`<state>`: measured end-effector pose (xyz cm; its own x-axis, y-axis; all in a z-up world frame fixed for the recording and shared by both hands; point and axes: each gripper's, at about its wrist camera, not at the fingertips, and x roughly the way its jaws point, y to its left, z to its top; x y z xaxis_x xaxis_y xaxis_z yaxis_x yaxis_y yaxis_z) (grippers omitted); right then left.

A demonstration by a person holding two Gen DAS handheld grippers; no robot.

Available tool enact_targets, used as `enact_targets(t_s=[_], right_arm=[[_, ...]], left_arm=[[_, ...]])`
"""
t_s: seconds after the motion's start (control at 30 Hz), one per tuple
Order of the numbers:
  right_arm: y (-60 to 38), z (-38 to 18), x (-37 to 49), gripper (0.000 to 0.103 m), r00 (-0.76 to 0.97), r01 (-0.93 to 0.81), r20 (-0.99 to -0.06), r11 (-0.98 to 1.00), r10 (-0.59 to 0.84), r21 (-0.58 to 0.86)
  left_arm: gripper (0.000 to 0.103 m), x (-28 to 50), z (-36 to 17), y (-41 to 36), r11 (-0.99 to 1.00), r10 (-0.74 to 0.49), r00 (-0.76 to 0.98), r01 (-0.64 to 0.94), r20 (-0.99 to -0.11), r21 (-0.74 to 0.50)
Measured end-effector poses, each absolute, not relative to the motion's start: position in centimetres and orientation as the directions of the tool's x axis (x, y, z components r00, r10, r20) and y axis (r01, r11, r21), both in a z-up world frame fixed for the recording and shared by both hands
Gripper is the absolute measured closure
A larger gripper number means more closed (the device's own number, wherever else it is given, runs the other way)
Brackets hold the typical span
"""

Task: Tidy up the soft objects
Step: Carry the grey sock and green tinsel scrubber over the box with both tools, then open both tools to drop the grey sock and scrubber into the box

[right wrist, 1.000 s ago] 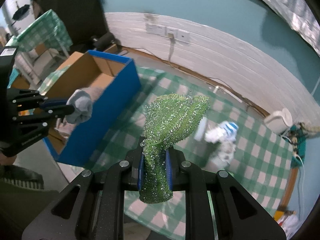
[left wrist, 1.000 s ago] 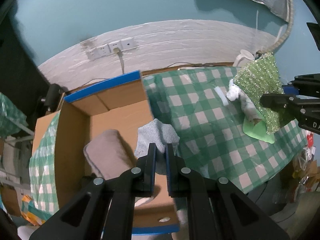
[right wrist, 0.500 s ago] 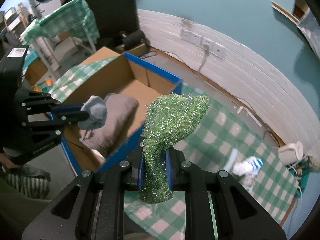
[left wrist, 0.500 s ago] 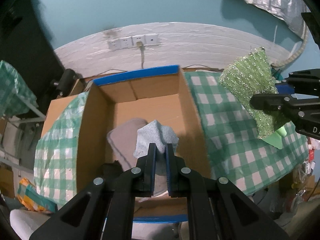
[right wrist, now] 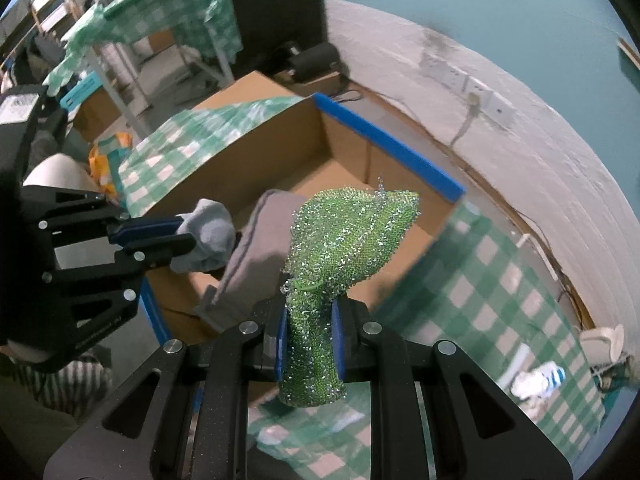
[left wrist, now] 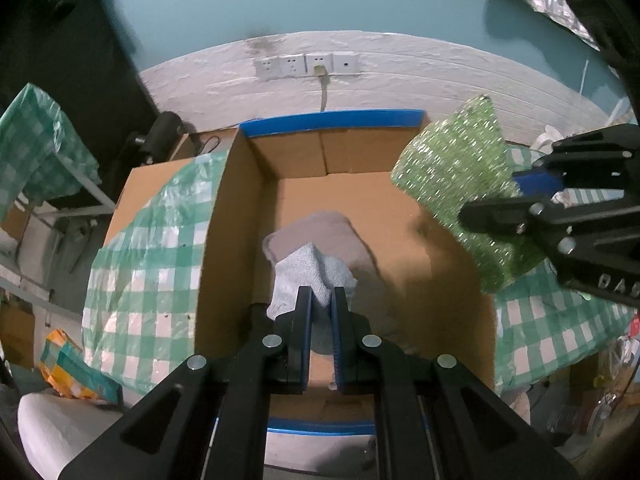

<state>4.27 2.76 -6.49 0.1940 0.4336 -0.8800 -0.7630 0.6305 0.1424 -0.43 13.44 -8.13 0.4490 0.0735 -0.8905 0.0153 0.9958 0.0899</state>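
My left gripper [left wrist: 321, 300] is shut on a light grey cloth [left wrist: 312, 272] and holds it over the open cardboard box [left wrist: 232, 216] with blue edges. A taupe folded cloth [left wrist: 320, 236] lies on the box floor below it. My right gripper [right wrist: 310, 316] is shut on a glittery green mesh cloth [right wrist: 352, 232] and holds it above the box's right wall. The green cloth [left wrist: 460, 176] also shows at the right of the left wrist view. The left gripper [right wrist: 176, 236] with the grey cloth [right wrist: 208, 232] shows in the right wrist view.
A green checked tablecloth [right wrist: 500, 292] covers the table right of the box. A white and blue soft item [right wrist: 536, 380] lies on it at the far right. Checked plastic [left wrist: 152, 248] drapes the box's left flap. Wall sockets [left wrist: 308, 65] are behind.
Both grippers have moved left from over the table to over the box, each still holding its cloth. The box now fills the centre of both views.
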Motion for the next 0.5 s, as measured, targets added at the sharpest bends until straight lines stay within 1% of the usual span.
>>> enact_targets(t_s=[0.2,0.33,0.5], right_arm=[[5.0,-8.0,4.4,0.087,0.160,-0.771,-0.895,0.619,0.416,0.150],[6.0,-9.0,4.1,0.087,0.162,-0.774,-0.906,0.620,0.390,0.128],[6.9,-10.3,3.5,0.087,0.149,-0.789,-0.918,0.603,0.369,0.114]], left_arm=[[0.094,-0.3,-9.2,14.7,0.995,0.092,0.428,-0.013,-0.899,0.096],[0.094,-0.3,-10.1,14.9,0.994,0.106,0.420,-0.026,-0.901,0.105],[0.094,-0.5,-11.4,15.1,0.996,0.094,0.398,-0.036,-0.913,0.087]])
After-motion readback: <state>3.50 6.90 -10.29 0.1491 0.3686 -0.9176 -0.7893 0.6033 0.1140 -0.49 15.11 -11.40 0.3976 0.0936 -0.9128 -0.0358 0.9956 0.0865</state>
